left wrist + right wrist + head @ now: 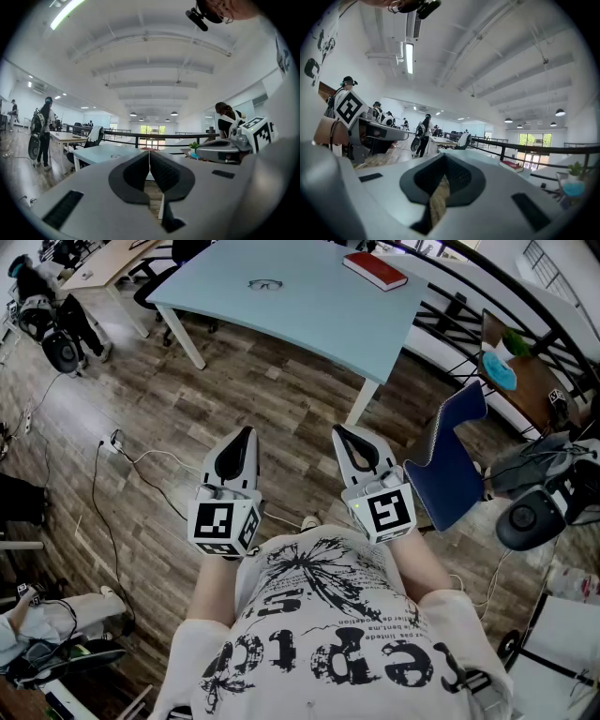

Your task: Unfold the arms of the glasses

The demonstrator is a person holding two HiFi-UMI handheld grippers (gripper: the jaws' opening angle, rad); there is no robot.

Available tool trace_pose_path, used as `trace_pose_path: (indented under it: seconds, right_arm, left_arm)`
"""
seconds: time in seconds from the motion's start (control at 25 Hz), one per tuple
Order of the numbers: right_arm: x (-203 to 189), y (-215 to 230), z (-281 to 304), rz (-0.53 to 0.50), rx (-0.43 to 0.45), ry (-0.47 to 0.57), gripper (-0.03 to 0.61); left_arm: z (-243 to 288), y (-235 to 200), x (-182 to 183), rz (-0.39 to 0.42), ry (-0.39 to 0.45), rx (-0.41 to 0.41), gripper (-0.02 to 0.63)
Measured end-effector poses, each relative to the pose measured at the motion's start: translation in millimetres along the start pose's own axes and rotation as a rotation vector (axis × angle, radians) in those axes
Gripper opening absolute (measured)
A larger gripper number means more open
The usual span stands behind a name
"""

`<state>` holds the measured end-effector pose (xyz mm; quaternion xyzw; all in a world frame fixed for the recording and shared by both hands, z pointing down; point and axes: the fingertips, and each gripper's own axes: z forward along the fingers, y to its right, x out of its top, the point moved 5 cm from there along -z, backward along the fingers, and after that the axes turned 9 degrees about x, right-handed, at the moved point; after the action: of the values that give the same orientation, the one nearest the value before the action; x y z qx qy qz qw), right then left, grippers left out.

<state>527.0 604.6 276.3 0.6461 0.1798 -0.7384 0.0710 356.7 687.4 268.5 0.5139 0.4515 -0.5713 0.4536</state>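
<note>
The glasses (265, 284) lie folded on the pale blue table (309, 306) at the top of the head view, far ahead of both grippers. I hold my left gripper (247, 433) and right gripper (338, 431) level in front of my chest, over the wooden floor and side by side. Both are shut with nothing between the jaws. In the left gripper view the left gripper (149, 157) has its pads pressed together, and the table (110, 153) shows beyond it. The right gripper (444, 165) is likewise shut in its own view.
A red book (375, 270) rests on the table's far right corner. A blue chair (452, 460) stands right of my right hand, with a black railing (487, 310) behind it. Cables (131, 460) trail over the floor at left. Other people (43, 131) stand by desks farther off.
</note>
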Motion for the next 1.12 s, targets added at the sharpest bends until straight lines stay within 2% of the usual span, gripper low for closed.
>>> trace_pose_path:
  seconds: [0.32,0.52,0.76,1.12]
  right_arm:
    - [-6,16,6,0.003,0.004,-0.015,0.008]
    - [-15,30,12,0.049,-0.021,-0.012,0.009]
    - [-30,47,26,0.052,0.002,-0.031,0.011]
    - [-46,70,81,0.044,0.009,-0.073,0.011]
  left_arm:
    - [17,4,-1,-0.006,-0.007,0.006,0.018]
    - [30,3,-6,-0.007,-0.016,0.012,0.018]
    - [49,-1,-19,-0.004,-0.044,0.045,0.018]
    - [90,-42,-38,-0.044,-0.108,0.094,0.018]
